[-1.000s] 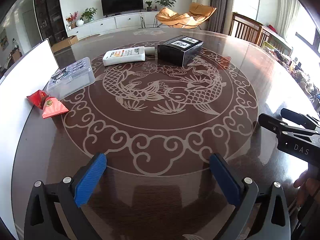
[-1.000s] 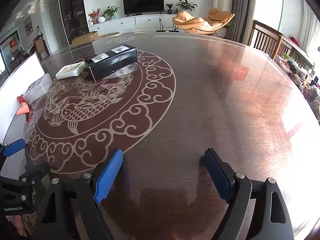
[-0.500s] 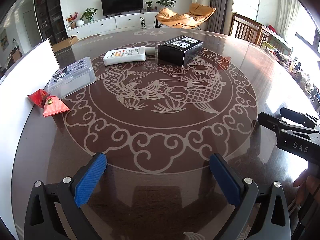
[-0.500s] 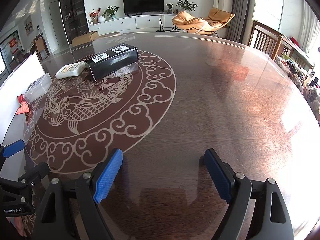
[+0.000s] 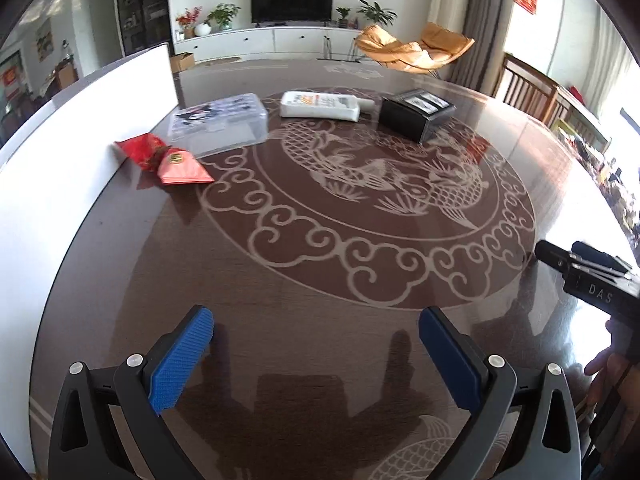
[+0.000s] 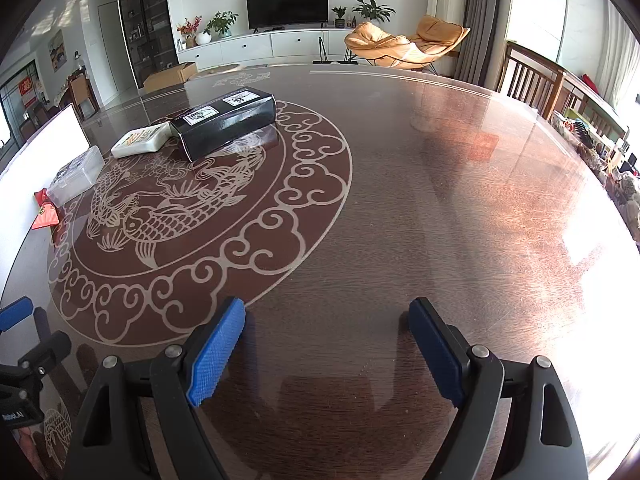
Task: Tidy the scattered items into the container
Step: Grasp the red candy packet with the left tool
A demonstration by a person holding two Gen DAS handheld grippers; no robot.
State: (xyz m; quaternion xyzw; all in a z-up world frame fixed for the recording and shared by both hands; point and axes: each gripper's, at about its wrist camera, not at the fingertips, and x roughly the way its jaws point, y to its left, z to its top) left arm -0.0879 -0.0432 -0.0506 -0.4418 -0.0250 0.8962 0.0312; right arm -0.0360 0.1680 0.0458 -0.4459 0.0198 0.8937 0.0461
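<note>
On the round dark table lie a red packet, a clear lidded plastic box, a white bottle on its side and a black carton. A white container wall stands along the table's left edge, next to the packet. My left gripper hangs open over bare table, well short of all items. The right gripper is open too, with nothing between its blue pads, far right of the items.
Wooden chairs stand at the table's far right edge. The right gripper's body and a hand show at the right of the left wrist view. A TV cabinet and an orange lounge chair sit beyond the table.
The left gripper has swung and rolled leftward, so the packet and clear box now sit nearer the middle of its view. The right gripper has kept still. Both stay open.
</note>
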